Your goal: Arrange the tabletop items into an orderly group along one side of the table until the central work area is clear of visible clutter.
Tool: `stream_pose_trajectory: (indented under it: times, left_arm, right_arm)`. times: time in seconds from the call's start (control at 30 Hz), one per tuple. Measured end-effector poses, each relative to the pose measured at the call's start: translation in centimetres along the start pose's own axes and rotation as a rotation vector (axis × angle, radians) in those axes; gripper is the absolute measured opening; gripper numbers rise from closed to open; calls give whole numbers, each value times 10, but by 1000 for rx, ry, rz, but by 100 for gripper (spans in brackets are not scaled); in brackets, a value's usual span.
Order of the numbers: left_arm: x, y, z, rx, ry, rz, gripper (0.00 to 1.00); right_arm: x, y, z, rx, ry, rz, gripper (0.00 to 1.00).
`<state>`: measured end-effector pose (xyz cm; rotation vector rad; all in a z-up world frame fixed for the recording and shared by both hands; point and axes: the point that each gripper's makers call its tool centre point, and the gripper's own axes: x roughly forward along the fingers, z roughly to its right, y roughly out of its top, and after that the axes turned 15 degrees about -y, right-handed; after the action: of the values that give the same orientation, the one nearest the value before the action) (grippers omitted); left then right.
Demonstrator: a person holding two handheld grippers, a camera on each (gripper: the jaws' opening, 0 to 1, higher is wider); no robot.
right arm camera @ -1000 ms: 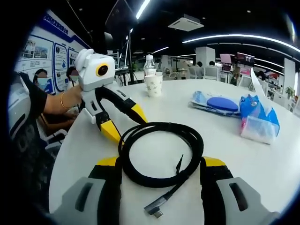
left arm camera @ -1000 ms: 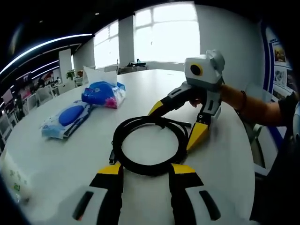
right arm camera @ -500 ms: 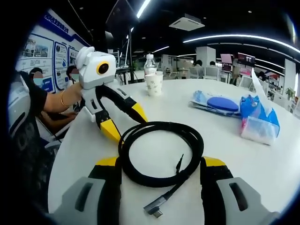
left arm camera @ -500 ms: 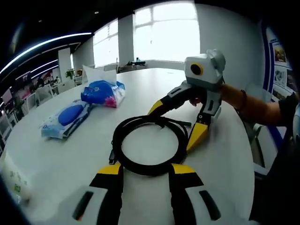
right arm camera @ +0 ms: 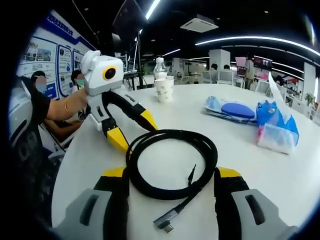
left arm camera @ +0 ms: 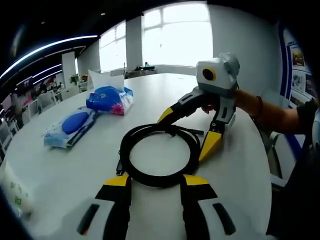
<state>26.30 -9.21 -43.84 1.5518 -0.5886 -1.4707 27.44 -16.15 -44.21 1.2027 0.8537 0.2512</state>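
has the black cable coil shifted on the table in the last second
No. In the right gripper view the cable coil lies in the same spot relative to the paper cup and the wet wipes pack; both open tools flank it without gripping.

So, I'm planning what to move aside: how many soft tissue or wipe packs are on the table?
2. A flat wipes pack lies beyond the coiled cable; a blue tissue pack sits just right of it. Others may be out of frame.
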Motion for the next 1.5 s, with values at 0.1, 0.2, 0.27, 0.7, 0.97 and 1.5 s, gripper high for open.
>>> stream_pose_trajectory:
  times: [0.1,0.2,0.27,0.7,0.97,1.5]
  left_arm:
    - [0,0,-1,0,-2,6,39]
    - [2,0,1,5,-6,14,45]
    - [2,0,1,12,-8,19,45]
    - [1,-1,4,26,-15,22,52]
    - [-3,1,5,27,-13,29,55]
    - [-7,15,11,87,2,71,86]
  right_arm:
    - [0,0,0,1,0,1,67]
    - [0,0,0,-1,2,2,67]
    - [0,0,0,-3,3,4,67]
    - [0,6,2,14,3,28,73]
    - [-1,6,1,22,11,34,78]
    - [-5,12,5,25,-36,71,97]
